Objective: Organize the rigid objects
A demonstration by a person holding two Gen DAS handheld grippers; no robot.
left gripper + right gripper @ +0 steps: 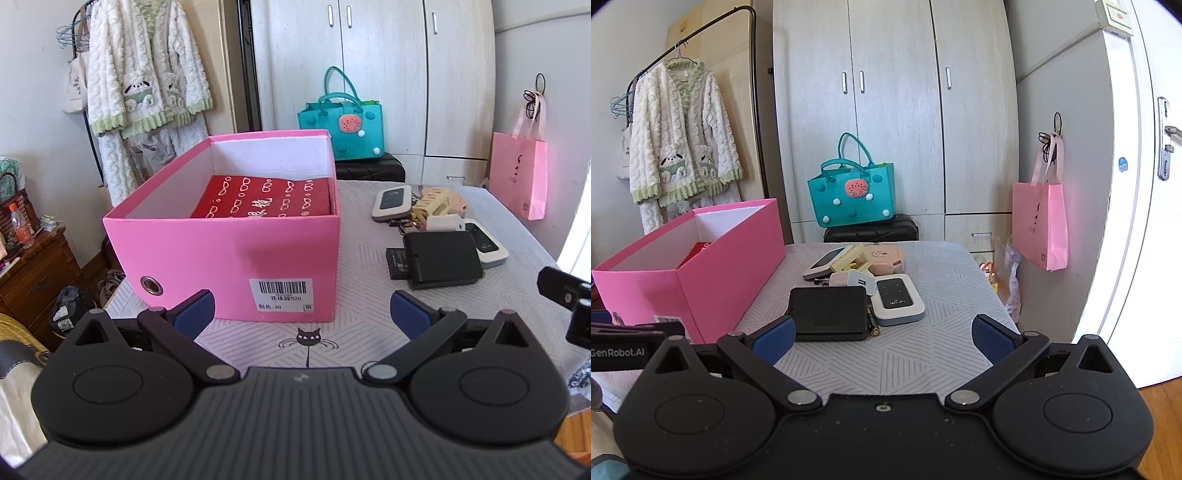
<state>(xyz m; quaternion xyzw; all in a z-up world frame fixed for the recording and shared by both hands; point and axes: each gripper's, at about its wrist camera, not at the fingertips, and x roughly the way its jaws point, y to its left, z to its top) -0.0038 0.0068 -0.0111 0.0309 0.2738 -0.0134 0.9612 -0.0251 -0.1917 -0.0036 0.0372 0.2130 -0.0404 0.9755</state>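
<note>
An open pink box stands on the table's left with a red patterned package inside; it also shows in the right wrist view. A pile of small items lies to its right: a black flat case, a white WiFi device, a white charger, a battery, a yellow hair clip, a pink round gadget and a second white device. My left gripper is open and empty in front of the box. My right gripper is open and empty, just short of the black case.
The table has a grey patterned cloth. A teal handbag sits on a black case behind it. A pink paper bag hangs at the right. A clothes rack with a fluffy robe stands at the left.
</note>
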